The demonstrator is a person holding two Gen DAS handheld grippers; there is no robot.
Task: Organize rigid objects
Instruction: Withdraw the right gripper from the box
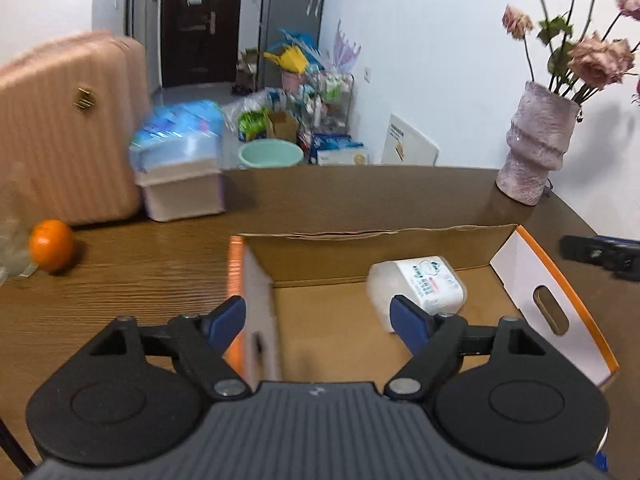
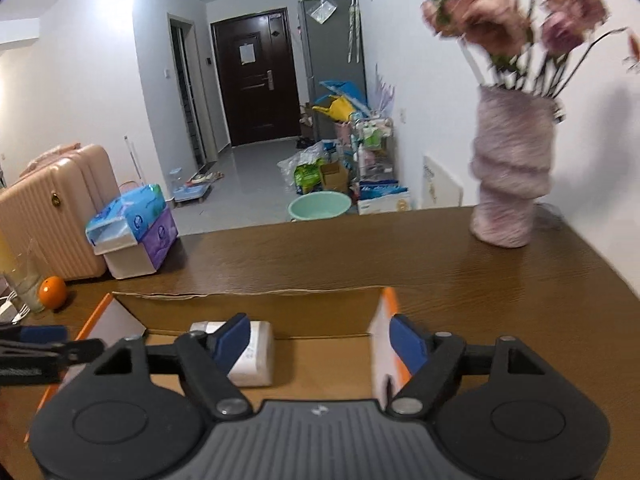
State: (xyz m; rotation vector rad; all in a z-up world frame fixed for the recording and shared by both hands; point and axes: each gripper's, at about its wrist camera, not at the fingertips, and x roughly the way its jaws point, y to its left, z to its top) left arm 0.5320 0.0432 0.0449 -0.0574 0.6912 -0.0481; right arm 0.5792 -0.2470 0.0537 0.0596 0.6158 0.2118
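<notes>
Cardboard box between wide-open, empty tools.

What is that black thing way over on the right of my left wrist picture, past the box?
Observer: That is the right gripper. Its own camera shows its jaws open, with the right wall of the box between them, close to one finger.
Operator: What is the blurry stuff next to the orange?
Observer: A clear glass. It stands just left of the orange on the table.
Operator: Can the other camera see my gripper?
Observer: Yes. The left gripper pokes in at that picture's left edge, by the box's left wall.
</notes>
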